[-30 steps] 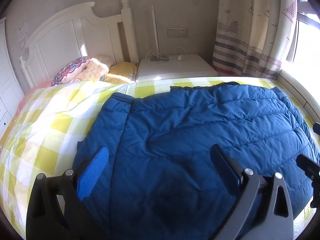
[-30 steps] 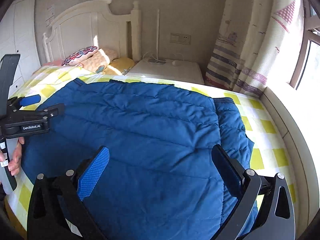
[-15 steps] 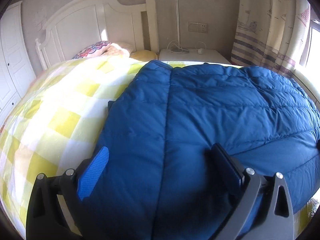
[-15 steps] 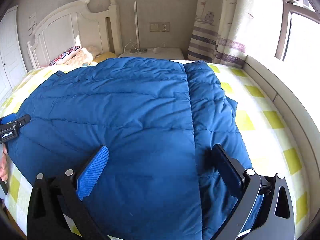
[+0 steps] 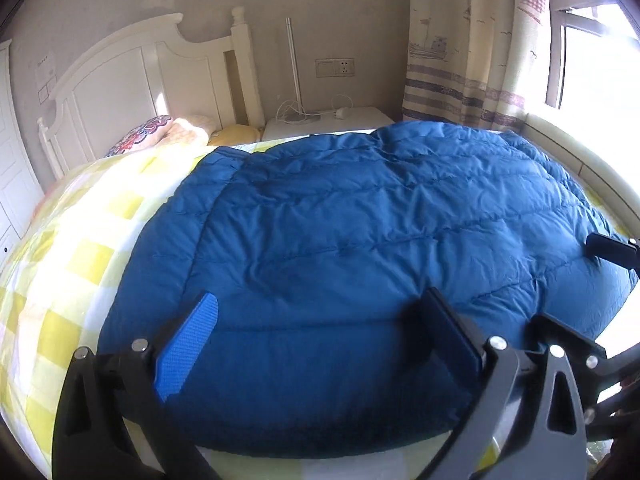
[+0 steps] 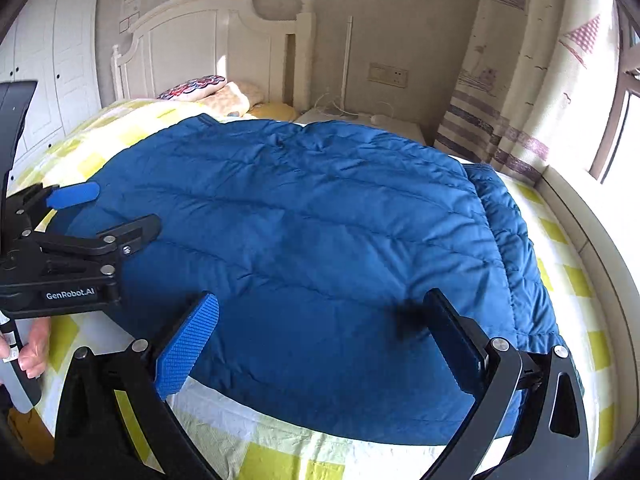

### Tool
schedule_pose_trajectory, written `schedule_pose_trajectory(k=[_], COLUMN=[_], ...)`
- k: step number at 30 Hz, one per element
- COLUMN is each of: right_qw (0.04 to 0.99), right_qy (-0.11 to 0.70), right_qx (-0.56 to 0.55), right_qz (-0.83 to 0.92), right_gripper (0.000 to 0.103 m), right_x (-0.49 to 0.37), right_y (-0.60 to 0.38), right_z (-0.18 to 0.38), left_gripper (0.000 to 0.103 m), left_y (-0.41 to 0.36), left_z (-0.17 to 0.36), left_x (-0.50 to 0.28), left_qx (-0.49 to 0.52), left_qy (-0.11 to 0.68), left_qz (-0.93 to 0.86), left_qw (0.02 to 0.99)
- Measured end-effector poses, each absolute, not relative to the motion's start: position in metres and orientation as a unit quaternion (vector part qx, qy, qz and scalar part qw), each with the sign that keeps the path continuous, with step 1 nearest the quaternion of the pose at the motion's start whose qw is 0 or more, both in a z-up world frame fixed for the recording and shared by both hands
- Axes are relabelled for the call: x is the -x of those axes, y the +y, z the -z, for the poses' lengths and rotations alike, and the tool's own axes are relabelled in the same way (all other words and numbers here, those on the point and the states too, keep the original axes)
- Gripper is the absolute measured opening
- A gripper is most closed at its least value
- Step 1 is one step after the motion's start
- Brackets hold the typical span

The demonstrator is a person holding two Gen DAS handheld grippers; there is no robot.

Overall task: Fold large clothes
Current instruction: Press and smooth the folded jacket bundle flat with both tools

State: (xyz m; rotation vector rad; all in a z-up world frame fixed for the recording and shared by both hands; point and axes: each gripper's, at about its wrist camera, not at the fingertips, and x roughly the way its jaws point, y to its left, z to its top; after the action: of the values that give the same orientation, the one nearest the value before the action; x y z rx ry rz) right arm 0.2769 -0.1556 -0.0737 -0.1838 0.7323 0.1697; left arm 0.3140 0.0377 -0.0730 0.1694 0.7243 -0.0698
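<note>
A large blue quilted down jacket (image 5: 360,232) lies spread on the yellow-checked bed (image 5: 72,248); it also shows in the right wrist view (image 6: 320,220). My left gripper (image 5: 320,332) is open and empty, hovering over the jacket's near edge. It also shows in the right wrist view (image 6: 108,212) at the jacket's left side, jaws apart. My right gripper (image 6: 324,332) is open and empty above the jacket's near hem. One of its fingers (image 5: 612,250) shows at the right edge of the left wrist view.
A white headboard (image 5: 152,80) and pillows (image 5: 160,136) are at the far end. A white nightstand (image 5: 332,124) with a lamp and cables stands beside it. Curtains (image 5: 460,60) and a window sill run along the right. White wardrobe doors (image 6: 60,60) are at left.
Both grippers have pulled back and lifted from the jacket toward its near edge. The jacket now lies flatter and fuller in view. Both stay open.
</note>
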Motion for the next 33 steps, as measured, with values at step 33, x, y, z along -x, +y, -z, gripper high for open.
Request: schedule_pose_trajectory(k=[33], right_qw=[0.913], right_qy=[0.395], right_qx=[-0.106], right_qz=[-0.019], right_gripper=[0.097], right_x=[-0.25], right_y=[-0.311], right_z=[0.087], left_gripper=[0.101], left_y=[0.162], left_z=[0.085], left_x=[-0.311], left_qx=[0.05], left_qy=[0.416], left_qz=[-0.021], left_qw=[0.908])
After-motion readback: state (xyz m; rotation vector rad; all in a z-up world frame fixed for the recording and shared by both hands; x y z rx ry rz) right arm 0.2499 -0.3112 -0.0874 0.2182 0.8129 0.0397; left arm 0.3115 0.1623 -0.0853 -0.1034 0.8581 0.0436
